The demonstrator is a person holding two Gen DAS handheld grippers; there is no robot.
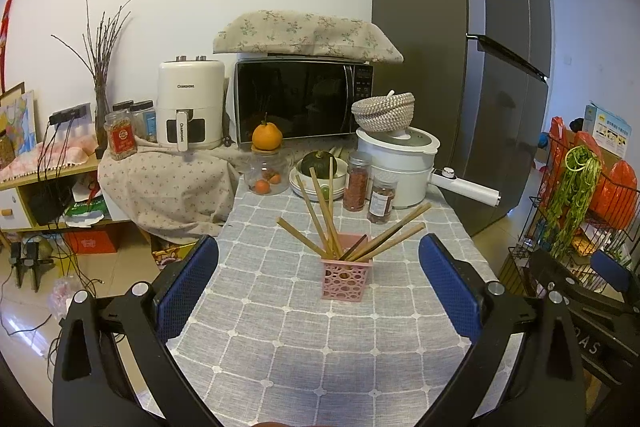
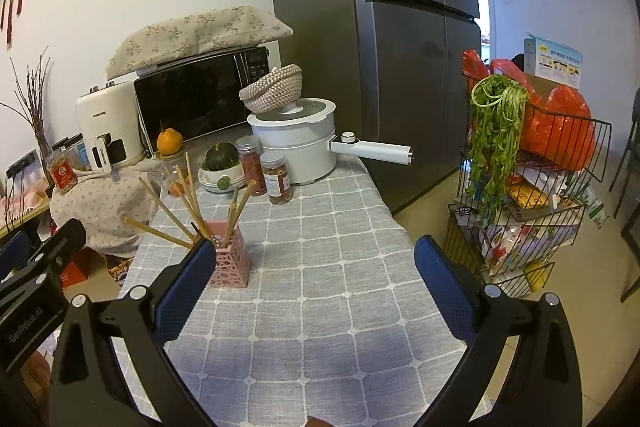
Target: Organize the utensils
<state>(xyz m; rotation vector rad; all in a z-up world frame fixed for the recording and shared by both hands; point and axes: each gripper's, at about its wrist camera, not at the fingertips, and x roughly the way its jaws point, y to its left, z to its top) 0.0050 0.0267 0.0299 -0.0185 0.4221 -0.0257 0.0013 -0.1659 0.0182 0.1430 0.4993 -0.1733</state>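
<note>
I hold two claws above a table [image 1: 280, 347] covered in a grey checked cloth. My left claw [image 1: 319, 255] is spread wide and holds nothing; its blue padded fingers [image 1: 188, 283] frame a small pink holder [image 1: 345, 277] that stands upright on the cloth straight ahead. Wooden chopsticks [image 1: 326, 215] fan out of the holder in several directions, leaning left and right. My right claw [image 2: 315, 257] is also wide apart and empty, hanging over bare cloth, with the same holder just beside its left finger in that view. At the far end of the table stand two spice jars [image 1: 357, 181], a white pot [image 1: 400, 163] with a long handle, a bowl with a dark green squash [image 1: 320, 165] and a glass jar topped by an orange [image 1: 267, 137]. Behind them are a microwave [image 1: 302, 101] and a white air fryer [image 1: 190, 105].
</note>
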